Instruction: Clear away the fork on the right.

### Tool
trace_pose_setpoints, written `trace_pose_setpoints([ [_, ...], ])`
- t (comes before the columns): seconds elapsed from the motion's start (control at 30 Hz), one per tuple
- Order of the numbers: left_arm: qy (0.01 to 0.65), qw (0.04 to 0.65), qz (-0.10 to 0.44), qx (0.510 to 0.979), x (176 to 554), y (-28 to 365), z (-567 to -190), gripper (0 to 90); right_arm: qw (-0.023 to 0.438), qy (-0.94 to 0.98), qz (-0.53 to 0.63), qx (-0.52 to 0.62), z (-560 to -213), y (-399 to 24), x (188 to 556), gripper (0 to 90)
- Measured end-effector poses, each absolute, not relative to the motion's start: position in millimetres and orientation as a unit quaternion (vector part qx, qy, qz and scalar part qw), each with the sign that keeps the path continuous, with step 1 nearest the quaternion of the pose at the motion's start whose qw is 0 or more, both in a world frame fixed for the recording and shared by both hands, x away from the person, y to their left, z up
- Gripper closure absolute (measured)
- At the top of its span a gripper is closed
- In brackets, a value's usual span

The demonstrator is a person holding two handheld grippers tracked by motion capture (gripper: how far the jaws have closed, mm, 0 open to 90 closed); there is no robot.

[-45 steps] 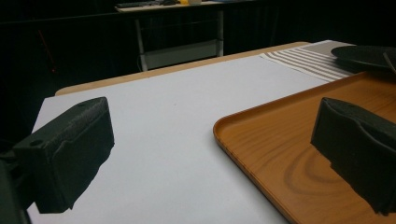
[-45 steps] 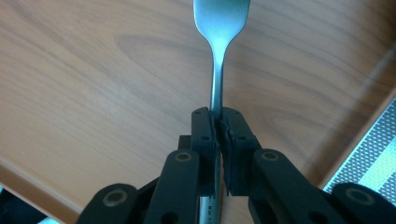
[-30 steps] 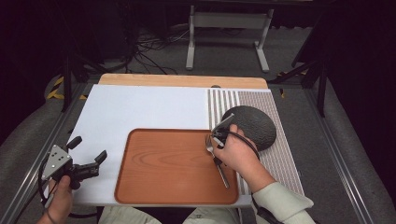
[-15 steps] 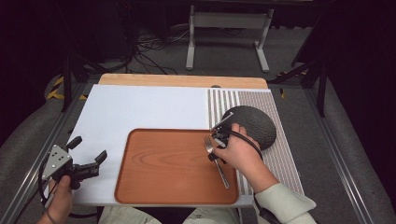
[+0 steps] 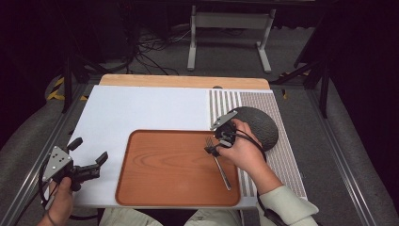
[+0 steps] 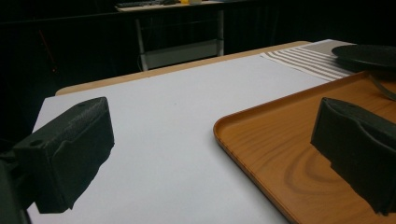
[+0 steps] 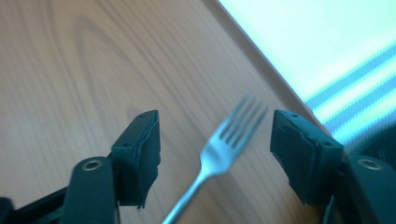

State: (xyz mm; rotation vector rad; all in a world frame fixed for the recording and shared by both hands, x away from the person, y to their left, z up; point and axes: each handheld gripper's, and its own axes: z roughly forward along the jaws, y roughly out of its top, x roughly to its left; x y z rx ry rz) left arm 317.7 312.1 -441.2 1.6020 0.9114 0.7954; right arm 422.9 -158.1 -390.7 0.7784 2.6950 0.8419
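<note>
The fork [image 5: 218,161] lies flat on the wooden tray [image 5: 164,172], apparently just placed, between the right gripper [image 5: 214,149]'s jaws, which have just been opening clear of it, while the left gripper [image 5: 96,162] hangs open over the bench [image 5: 141,110].
</note>
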Motion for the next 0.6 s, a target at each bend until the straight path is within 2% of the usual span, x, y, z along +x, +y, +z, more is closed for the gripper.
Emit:
trace_pose_setpoints([
  [0.4,0.382,0.537,0.332,0.675,318,312,-442,0.1,0.099,0.910,0.343,0.213,-402,-149,426,54.1],
  [0.6,0.382,0.537,0.332,0.675,318,312,-442,0.1,0.093,0.913,0.341,0.205,-413,-145,431,75.9],
])
